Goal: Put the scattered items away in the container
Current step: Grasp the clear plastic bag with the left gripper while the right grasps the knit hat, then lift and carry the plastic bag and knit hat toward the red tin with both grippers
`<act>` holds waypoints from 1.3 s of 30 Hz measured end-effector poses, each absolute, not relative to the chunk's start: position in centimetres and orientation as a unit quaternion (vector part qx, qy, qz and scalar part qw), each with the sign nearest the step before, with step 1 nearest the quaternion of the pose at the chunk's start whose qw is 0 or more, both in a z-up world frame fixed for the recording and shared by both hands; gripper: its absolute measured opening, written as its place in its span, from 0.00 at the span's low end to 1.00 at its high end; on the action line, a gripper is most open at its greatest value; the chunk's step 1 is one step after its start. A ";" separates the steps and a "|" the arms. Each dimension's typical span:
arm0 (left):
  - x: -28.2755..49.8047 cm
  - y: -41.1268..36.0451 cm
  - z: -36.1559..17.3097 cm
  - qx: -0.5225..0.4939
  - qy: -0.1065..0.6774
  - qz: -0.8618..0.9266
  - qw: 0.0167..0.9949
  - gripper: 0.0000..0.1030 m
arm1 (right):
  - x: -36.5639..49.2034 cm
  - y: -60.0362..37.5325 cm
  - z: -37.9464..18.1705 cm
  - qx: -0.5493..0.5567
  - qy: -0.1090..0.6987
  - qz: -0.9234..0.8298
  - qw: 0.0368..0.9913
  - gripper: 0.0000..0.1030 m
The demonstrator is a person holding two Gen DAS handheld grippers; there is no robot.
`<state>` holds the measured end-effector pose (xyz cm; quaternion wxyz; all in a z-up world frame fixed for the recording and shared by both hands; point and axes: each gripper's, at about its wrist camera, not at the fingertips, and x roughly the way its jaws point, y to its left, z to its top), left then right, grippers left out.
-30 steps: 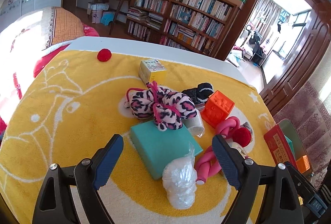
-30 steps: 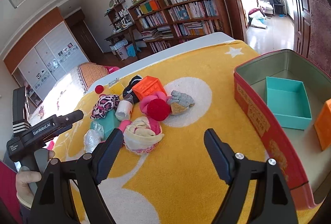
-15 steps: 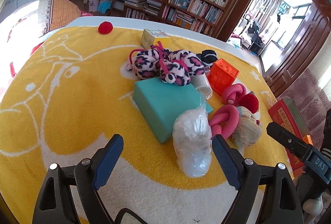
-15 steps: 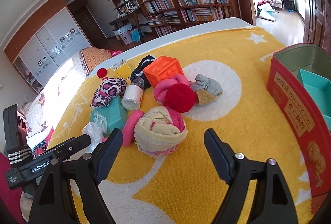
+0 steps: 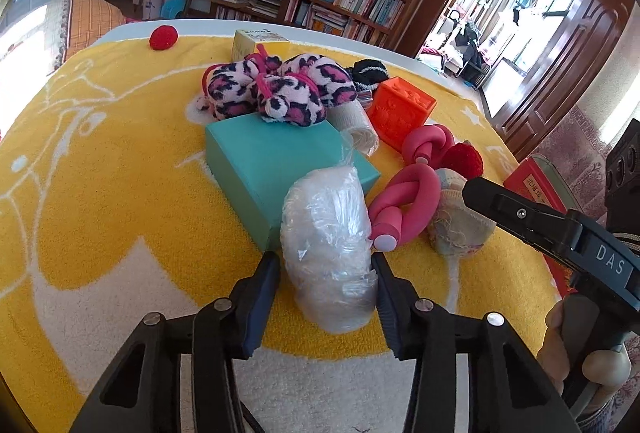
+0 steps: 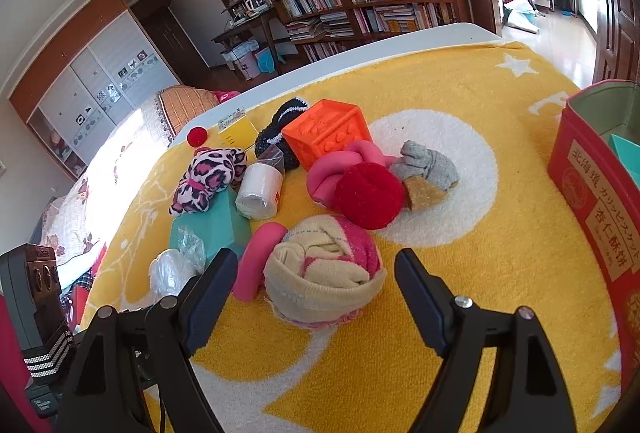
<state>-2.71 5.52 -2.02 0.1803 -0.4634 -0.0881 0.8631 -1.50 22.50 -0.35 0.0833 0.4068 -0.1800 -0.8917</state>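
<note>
A clear plastic bundle (image 5: 326,229) lies against a teal box (image 5: 272,157) on the yellow blanket (image 5: 100,161). My left gripper (image 5: 325,265) is closing on the bundle, and both pads touch its sides. A rolled cream-and-pink sock (image 6: 322,273) lies between the fingers of my right gripper (image 6: 316,261), which stands open with gaps on both sides. The red tin (image 6: 592,185) stands at the right edge with a teal box (image 6: 624,153) inside it. The tin's corner (image 5: 534,181) shows behind a finger (image 5: 520,211) of the right gripper.
More items crowd the blanket's middle: a leopard-print plush (image 5: 276,89), an orange cube (image 6: 326,137), a pink knotted tube (image 5: 404,201), a red pom-pom (image 6: 368,195), a grey sock (image 6: 428,165), a white roll (image 6: 258,191), a yellow box (image 6: 236,129). A small red ball (image 5: 163,37) lies far back.
My left gripper has sunk to the plastic bundle and its jaws have narrowed from wide apart to touching it. My right gripper has come in over the rolled sock, jaws unchanged.
</note>
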 end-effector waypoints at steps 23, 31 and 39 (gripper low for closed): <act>-1.5 4.0 -0.7 -0.419 -0.122 0.877 0.203 0.37 | -1.2 21.9 -1.4 0.394 -0.147 -0.905 0.067 0.66; -1.2 4.3 -0.6 -0.414 -0.116 0.880 0.203 0.37 | -0.5 22.5 -0.9 0.379 -0.158 -0.910 0.063 0.66; -1.6 4.0 -1.0 -0.428 -0.135 0.869 0.209 0.37 | 1.1 23.3 0.4 0.354 -0.170 -0.918 0.056 0.66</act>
